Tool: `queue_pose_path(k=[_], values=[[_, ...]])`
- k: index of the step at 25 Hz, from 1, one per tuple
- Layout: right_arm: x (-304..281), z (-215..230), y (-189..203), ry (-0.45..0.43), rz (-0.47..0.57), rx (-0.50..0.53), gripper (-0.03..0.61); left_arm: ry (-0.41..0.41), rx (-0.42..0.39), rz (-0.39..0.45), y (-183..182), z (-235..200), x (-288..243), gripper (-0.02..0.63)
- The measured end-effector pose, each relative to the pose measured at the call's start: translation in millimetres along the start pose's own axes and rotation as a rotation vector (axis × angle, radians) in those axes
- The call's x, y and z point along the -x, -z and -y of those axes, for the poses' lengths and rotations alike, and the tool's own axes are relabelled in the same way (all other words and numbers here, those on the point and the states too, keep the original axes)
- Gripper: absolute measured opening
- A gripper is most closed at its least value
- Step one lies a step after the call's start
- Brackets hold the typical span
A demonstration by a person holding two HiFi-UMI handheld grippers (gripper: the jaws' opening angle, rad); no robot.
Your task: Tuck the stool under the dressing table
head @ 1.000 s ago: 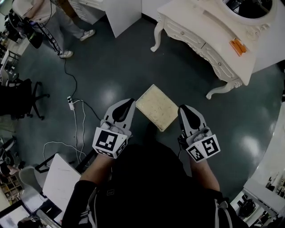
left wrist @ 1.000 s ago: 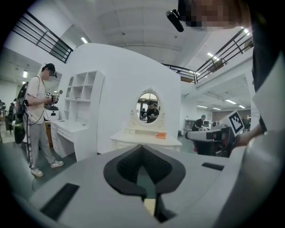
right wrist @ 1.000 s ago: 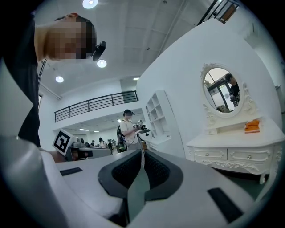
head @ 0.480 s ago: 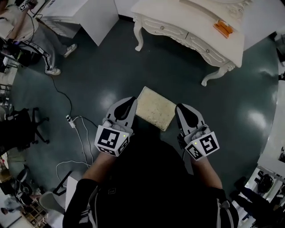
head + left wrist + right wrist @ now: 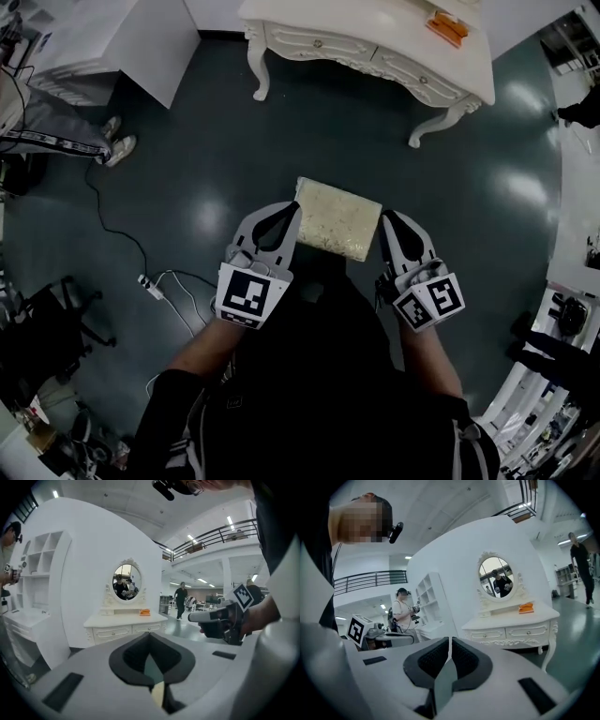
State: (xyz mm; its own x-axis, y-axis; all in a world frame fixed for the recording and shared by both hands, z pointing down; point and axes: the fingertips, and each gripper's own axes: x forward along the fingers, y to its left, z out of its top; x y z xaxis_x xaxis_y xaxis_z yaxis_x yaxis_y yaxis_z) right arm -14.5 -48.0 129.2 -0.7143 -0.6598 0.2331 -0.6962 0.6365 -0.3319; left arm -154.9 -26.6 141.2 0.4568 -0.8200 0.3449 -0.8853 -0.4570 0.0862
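Observation:
A stool with a square cream cushion [image 5: 337, 218] stands on the dark floor just in front of the person. My left gripper [image 5: 281, 214] lies along its left side and my right gripper [image 5: 394, 225] along its right side, both shut with nothing between the jaws. Whether they press on the stool I cannot tell. The white dressing table [image 5: 375, 42] with curved legs stands further ahead, apart from the stool. It shows beyond the closed jaws in the left gripper view [image 5: 124, 627] and the right gripper view [image 5: 511, 627], with an oval mirror [image 5: 496, 582] above it.
An orange object [image 5: 446, 25] lies on the dressing table top. A white cabinet [image 5: 122, 42] stands at the far left. A cable with a power strip [image 5: 150, 281] runs over the floor at left, near a person's shoes [image 5: 117, 145] and a black chair [image 5: 37, 328].
The view has swung so the dressing table now sits straight ahead at the top. The stool has turned square to it, with both grippers still at its sides.

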Motion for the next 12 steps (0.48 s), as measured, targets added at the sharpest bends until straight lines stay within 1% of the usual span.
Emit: queue_pose_path(k=[3,6,9,12], values=[[-6.0,-11.1,10.6,0.064,0.001,-0.009,0.023,0.037,0.014,-0.011,12.7,-23.8,7.2,0.006],[-5.9,-10.7,19.3,0.116,0.000,-0.025,0.023,0.056,0.039,-0.025,21.8,-41.8,4.5,0.006],[-0.8,1.6,23.9,0.161,0.002,-0.037,0.023,0.080,0.063,-0.047,30.0,-45.1,-6.6,0.006],[3.2,22.0,36.5,0.200,-0.006,-0.040,0.023,0.117,0.066,-0.085,42.3,-39.6,-24.8,0.006]])
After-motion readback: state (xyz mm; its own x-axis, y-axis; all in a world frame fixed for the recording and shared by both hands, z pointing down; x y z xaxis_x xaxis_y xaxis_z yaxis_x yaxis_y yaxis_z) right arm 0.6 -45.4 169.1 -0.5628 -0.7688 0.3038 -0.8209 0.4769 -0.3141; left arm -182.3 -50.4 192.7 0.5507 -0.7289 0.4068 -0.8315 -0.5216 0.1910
